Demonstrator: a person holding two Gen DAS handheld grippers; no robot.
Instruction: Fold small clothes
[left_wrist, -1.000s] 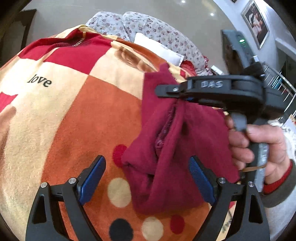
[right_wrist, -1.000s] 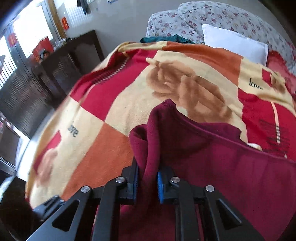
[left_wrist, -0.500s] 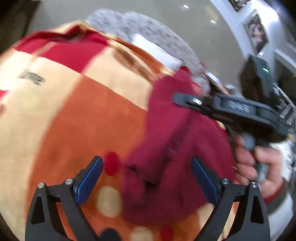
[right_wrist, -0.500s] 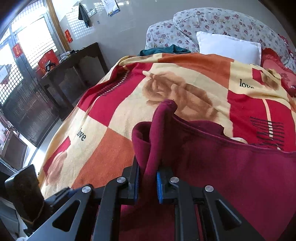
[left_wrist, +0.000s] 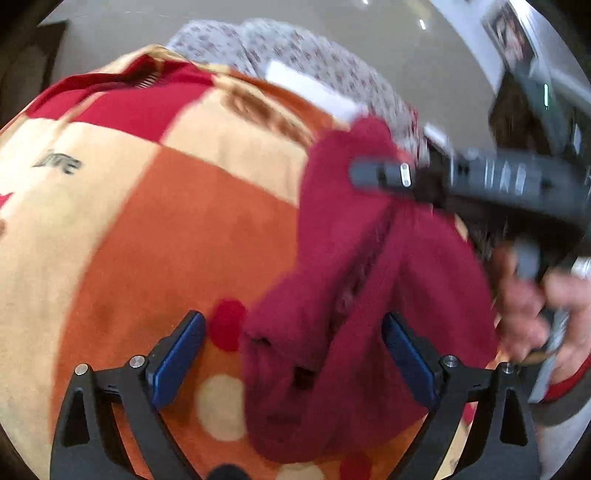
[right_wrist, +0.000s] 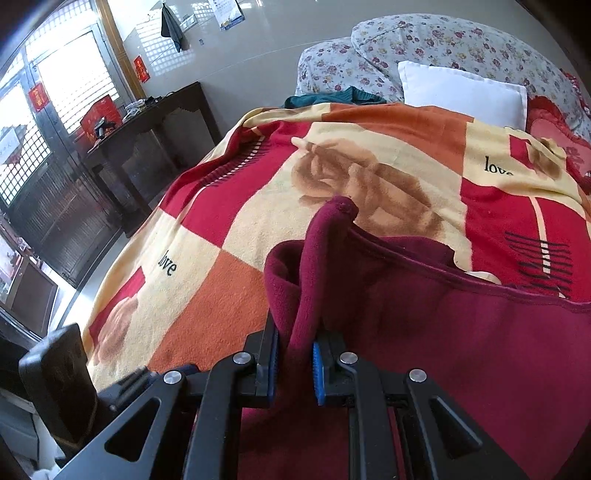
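Right tool (right_wrist: 295, 363) clenched on bunched edge of maroon garment (right_wrist: 443, 332); left tool (left_wrist: 291, 365) spread wide, garment's hanging corner between its pads. Close left on corner, pull taut, lay flat on blanket (right_wrist: 229, 317).

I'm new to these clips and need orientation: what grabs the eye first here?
A maroon garment is bunched in the foreground, a fold of it pinched in the shut right claw. Beneath it spreads a loud red, orange and cream "love" blanket. The left claw gapes open, with the garment's near end between its blue pads.
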